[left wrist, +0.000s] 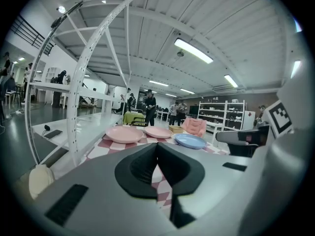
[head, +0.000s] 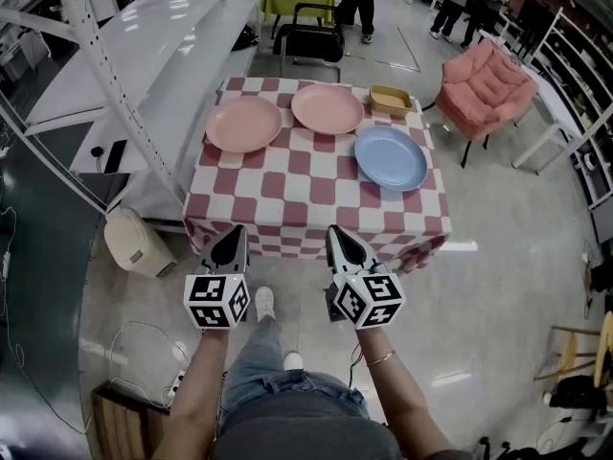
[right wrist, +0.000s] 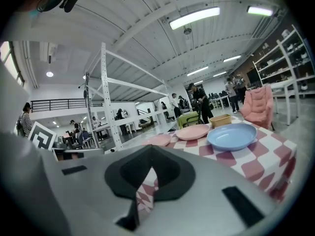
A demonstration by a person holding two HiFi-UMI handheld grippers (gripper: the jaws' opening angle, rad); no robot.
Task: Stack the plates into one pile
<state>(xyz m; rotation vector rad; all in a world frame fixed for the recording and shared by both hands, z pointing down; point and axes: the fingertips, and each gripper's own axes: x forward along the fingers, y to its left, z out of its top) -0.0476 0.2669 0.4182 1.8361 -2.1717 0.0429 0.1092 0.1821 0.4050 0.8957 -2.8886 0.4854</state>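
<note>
Three plates lie apart on a red-and-white checked table (head: 287, 195): a pink plate (head: 243, 124) at the back left, a second pink plate (head: 328, 108) at the back middle, and a blue plate (head: 391, 157) on the right. Both grippers hover in front of the table's near edge, short of the plates. My left gripper (head: 230, 239) is shut and holds nothing. My right gripper (head: 341, 236) is also shut and empty. The left gripper view shows the two pink plates (left wrist: 124, 133) (left wrist: 158, 132) and the blue plate (left wrist: 190, 141); the right gripper view shows the blue plate (right wrist: 232, 136) nearest.
A small tan tray (head: 391, 99) sits at the table's back right corner. A white frame rack (head: 115, 94) stands to the left, a pink armchair (head: 487, 86) to the right, a black chair (head: 308, 38) behind. People stand in the background. A white bin (head: 134, 241) sits on the floor left.
</note>
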